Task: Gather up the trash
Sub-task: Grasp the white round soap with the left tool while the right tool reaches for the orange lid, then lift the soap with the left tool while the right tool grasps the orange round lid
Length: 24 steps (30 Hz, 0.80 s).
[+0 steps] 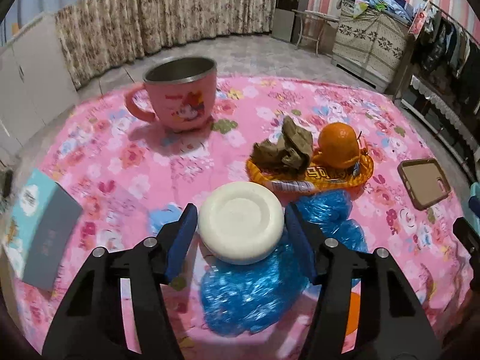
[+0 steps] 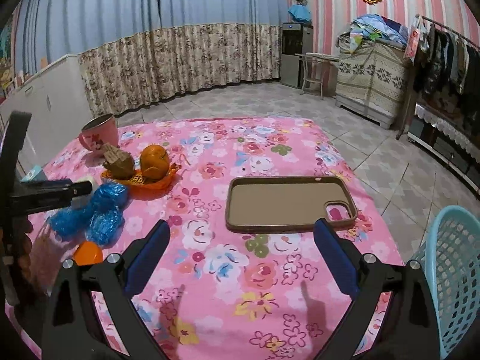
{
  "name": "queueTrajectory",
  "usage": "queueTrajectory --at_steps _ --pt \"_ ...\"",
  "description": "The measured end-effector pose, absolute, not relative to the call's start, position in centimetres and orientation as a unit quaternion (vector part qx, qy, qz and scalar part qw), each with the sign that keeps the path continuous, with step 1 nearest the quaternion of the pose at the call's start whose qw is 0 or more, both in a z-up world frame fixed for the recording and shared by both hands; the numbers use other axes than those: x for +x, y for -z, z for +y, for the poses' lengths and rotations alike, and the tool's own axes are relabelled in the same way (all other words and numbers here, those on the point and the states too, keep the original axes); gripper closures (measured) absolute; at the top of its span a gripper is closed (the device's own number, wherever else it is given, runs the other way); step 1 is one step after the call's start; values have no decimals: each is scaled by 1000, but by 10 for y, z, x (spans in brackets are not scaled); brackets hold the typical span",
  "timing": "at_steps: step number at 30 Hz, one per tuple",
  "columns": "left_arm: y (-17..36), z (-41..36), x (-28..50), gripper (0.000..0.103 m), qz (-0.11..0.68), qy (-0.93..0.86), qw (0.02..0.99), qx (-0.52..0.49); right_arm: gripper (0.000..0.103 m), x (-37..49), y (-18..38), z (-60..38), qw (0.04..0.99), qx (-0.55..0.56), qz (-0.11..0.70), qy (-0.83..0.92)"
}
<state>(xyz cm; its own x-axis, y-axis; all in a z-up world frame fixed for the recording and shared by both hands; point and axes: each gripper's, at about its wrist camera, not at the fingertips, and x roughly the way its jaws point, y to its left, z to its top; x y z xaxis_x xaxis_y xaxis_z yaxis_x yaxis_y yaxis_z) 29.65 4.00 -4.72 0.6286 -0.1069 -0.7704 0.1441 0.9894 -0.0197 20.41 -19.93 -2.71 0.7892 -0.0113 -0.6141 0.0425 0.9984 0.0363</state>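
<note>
Blue plastic bag [image 1: 255,288] partly under white disc [image 1: 241,222]

Left wrist: low, close over blue plastic [image 1: 279,273]. Right wrist: higher, further back; shared: orange [image 1: 339,144] [image 2: 153,161], curtains.

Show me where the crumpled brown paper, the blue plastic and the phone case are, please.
crumpled brown paper [image 1: 285,150]: left wrist view, middle of the wad.
blue plastic [image 1: 252,297]: left wrist view, big near fold.
phone case [image 2: 282,202]: right wrist view, flat inner back.
</note>
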Motion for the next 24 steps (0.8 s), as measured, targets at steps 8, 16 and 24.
queueTrajectory --at_steps 8,16,24 --pt "15 49 259 44 373 45 925 47 9 204 26 -168 942 15 333 -27" --pt "-7 90 210 44 350 6 937 9 9 196 30 -120 938 -5 340 -63" --pt "3 136 178 44 350 -37 936 -19 9 191 44 -80 926 -12 366 -96"
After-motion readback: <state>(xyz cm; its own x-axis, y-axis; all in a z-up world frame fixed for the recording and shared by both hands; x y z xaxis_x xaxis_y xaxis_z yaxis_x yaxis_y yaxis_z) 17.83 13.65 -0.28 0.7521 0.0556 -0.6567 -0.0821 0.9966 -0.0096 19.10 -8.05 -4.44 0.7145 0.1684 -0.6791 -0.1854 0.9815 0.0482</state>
